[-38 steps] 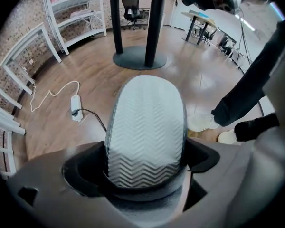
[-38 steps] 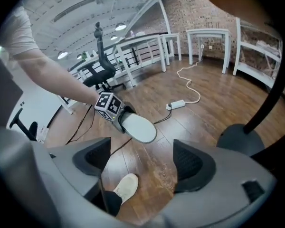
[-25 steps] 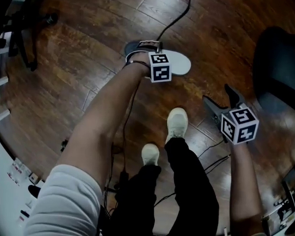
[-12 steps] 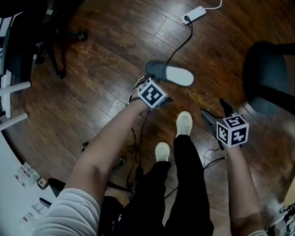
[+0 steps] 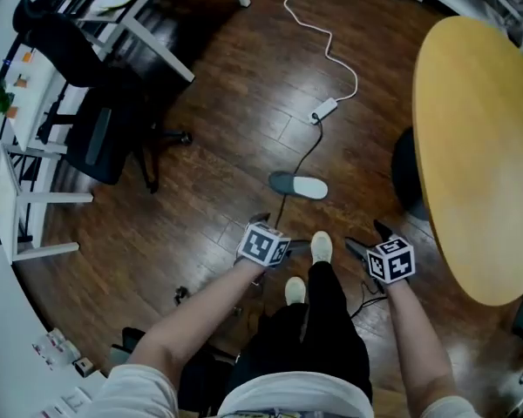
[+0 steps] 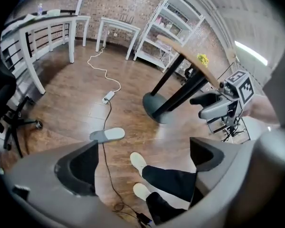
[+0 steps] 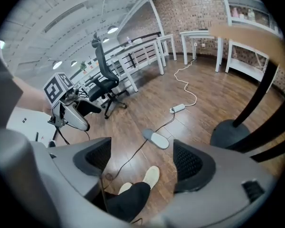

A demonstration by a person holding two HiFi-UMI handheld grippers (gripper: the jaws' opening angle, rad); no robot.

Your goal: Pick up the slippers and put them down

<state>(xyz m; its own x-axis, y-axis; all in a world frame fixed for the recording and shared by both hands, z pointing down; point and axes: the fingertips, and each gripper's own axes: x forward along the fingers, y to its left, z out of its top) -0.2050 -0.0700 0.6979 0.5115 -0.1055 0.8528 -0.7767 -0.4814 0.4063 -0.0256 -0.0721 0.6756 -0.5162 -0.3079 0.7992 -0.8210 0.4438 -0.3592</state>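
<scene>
On open floor, lone slipper

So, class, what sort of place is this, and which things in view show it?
Probably an office or lab workroom: an office chair near white desks, shelving against a brick wall, and a power strip on the wood floor.

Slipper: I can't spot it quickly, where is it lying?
In the head view the slipper lies on the floor at centre, between the person's front shoe and the white power strip.
</scene>
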